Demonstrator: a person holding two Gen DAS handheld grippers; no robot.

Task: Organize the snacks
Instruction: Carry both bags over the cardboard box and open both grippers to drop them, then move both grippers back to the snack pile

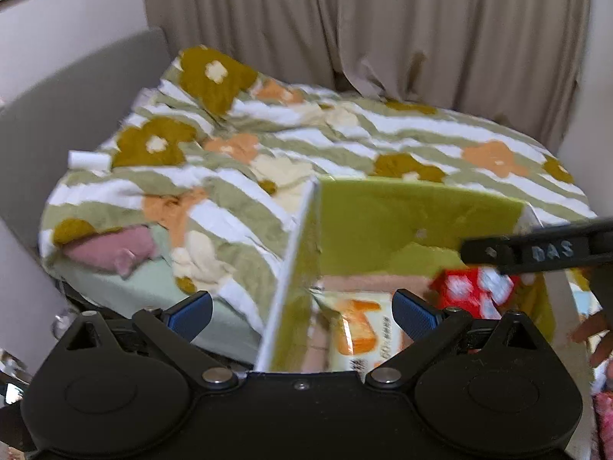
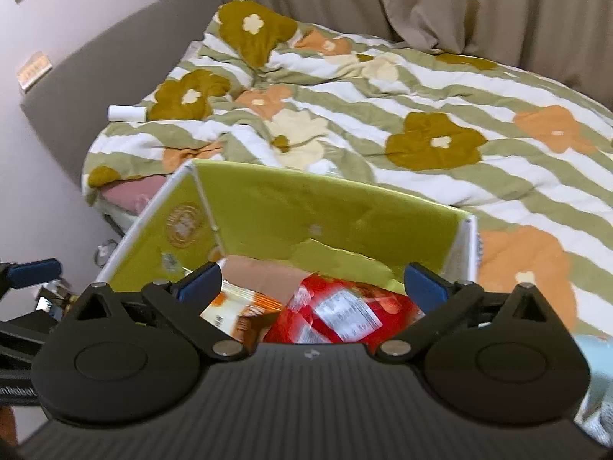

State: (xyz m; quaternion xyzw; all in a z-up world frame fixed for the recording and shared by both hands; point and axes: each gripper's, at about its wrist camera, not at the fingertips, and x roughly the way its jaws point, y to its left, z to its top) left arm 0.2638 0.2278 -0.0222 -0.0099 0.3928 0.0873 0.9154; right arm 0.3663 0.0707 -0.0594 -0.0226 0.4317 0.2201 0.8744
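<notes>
Your green box (image 2: pixel 268 214) sits low in the centre of the frame, open top facing you. Two snacks lie inside: the red packet (image 2: pixel 337 318), label up, long axis running left-right, and the orange-and-white packet (image 2: pixel 237 310) at its left, touching. Your right gripper (image 2: pixel 312 281) hangs over them, jaws spread wide, holding nothing. Your left gripper (image 1: pixel 302 306) straddles the box's left wall, also wide and empty. The flowered quilt (image 2: pixel 383 107) fills the upper frame.
</notes>
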